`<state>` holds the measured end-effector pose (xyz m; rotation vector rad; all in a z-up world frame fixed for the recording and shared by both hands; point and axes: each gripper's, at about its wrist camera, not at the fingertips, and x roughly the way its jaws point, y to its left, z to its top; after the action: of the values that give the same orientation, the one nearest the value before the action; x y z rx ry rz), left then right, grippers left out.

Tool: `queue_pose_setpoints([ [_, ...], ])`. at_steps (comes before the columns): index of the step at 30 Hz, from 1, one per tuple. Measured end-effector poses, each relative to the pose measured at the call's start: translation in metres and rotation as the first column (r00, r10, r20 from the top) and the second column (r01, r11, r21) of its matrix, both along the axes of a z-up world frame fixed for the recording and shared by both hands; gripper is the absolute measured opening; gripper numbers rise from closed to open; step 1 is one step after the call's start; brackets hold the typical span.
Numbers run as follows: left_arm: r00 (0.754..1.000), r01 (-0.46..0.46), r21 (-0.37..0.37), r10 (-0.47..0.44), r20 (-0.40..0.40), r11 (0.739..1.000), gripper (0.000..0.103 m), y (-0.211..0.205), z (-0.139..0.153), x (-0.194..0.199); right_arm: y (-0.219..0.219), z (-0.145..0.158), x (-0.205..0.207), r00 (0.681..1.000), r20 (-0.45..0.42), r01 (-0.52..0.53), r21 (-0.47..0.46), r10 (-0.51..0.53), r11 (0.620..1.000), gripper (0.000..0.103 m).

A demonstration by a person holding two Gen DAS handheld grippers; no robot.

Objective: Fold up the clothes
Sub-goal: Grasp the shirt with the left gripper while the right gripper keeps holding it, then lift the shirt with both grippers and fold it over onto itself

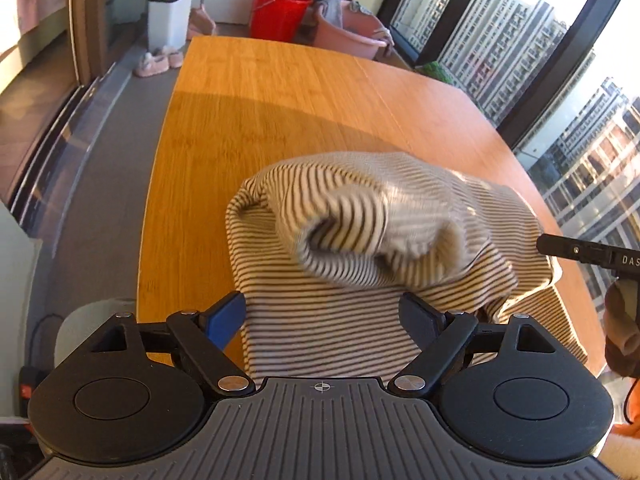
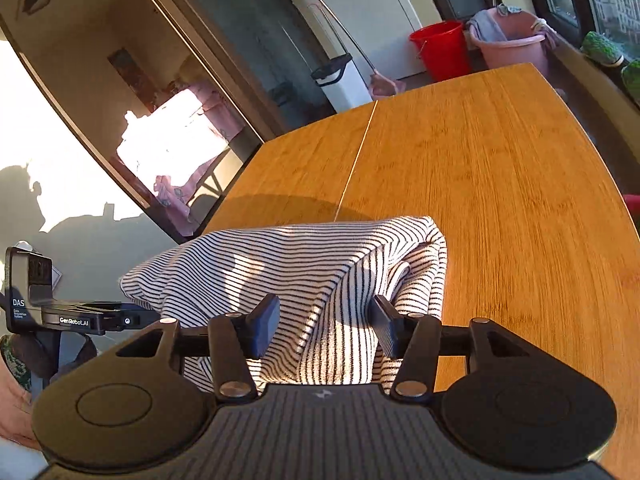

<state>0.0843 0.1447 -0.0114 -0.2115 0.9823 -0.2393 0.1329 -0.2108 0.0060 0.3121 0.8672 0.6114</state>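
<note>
A black-and-white striped garment lies bunched on the wooden table, near its front edge, with a sleeve or folded part blurred above the heap. My left gripper is open, its fingers on either side of the garment's near part, holding nothing. My right gripper is open too, with the striped garment between and beyond its fingers. The right gripper's body shows at the right edge of the left wrist view, and the left gripper's body shows at the left of the right wrist view.
Beyond the table's far end stand a red bucket, a pink basin with cloth in it and a white bin. Pink slippers lie on the floor at left. Windows run along the right side.
</note>
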Motion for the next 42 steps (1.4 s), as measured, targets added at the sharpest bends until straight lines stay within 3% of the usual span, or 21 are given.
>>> queue_pose_setpoints([
  [3,0.996,-0.056,-0.126,0.064,0.058,0.99,0.096,0.031,0.013,-0.012,0.006,-0.008,0.001,1.0,0.008,-0.01,-0.054,0.01,0.999,0.05],
  [5,0.985,-0.12,-0.244,0.146,0.089,0.962,0.1,0.051,0.026,-0.01,0.005,-0.007,0.002,1.0,0.01,-0.007,-0.048,0.007,0.999,0.05],
  [8,0.975,-0.179,-0.353,0.213,0.059,0.918,0.1,0.062,0.029,0.007,0.005,0.0,0.005,0.999,0.041,0.003,-0.035,-0.002,0.999,0.05],
  [10,0.978,-0.186,-0.388,0.209,0.018,0.903,0.1,0.058,0.021,0.022,0.008,-0.001,0.007,0.999,0.037,0.005,-0.031,-0.004,1.0,0.05],
  [13,0.986,-0.162,-0.377,0.159,-0.038,0.912,0.097,0.04,0.004,0.047,0.013,-0.006,0.009,1.0,0.017,0.01,-0.046,-0.009,0.999,0.05],
  [17,0.991,-0.117,-0.361,0.087,-0.098,0.925,0.069,0.019,-0.021,0.064,0.017,-0.015,0.018,1.0,-0.008,0.007,-0.037,-0.008,0.999,0.05],
  [18,0.993,-0.104,-0.362,0.073,-0.097,0.927,0.069,0.015,-0.024,0.066,0.018,-0.017,0.022,1.0,0.003,-0.003,-0.039,0.003,0.999,0.045],
  [19,0.995,-0.093,-0.348,0.073,-0.07,0.933,0.067,0.012,-0.021,0.07,0.021,-0.016,0.027,1.0,0.014,-0.022,-0.041,0.023,0.999,0.036],
  [23,0.996,-0.067,-0.341,0.085,0.036,0.937,0.052,0.009,0.001,0.088,0.027,-0.005,0.055,0.998,0.054,-0.012,-0.04,0.014,0.999,0.025],
  [28,0.991,0.005,-0.355,0.044,0.13,0.935,0.053,0.005,0.023,0.062,0.015,0.027,0.06,0.989,0.143,0.034,0.027,-0.037,0.999,0.022],
  [31,0.993,0.027,-0.357,0.017,0.12,0.934,0.053,0.002,0.012,0.032,0.005,0.033,0.039,0.985,0.173,0.002,0.031,-0.007,1.0,0.022],
  [35,1.0,0.023,-0.323,-0.019,0.015,0.946,0.052,-0.001,-0.029,0.0,-0.008,0.011,0.006,0.995,0.103,-0.01,0.0,0.01,1.0,0.022],
  [39,0.998,0.055,-0.308,-0.041,0.052,0.95,0.053,0.004,-0.03,-0.02,-0.016,-0.018,-0.02,1.0,0.027,0.0,-0.033,0.001,0.999,0.025],
  [42,0.997,0.041,-0.33,-0.018,0.072,0.943,0.065,0.011,-0.022,-0.019,-0.02,-0.02,-0.025,1.0,0.016,0.0,-0.025,0.001,1.0,0.031],
])
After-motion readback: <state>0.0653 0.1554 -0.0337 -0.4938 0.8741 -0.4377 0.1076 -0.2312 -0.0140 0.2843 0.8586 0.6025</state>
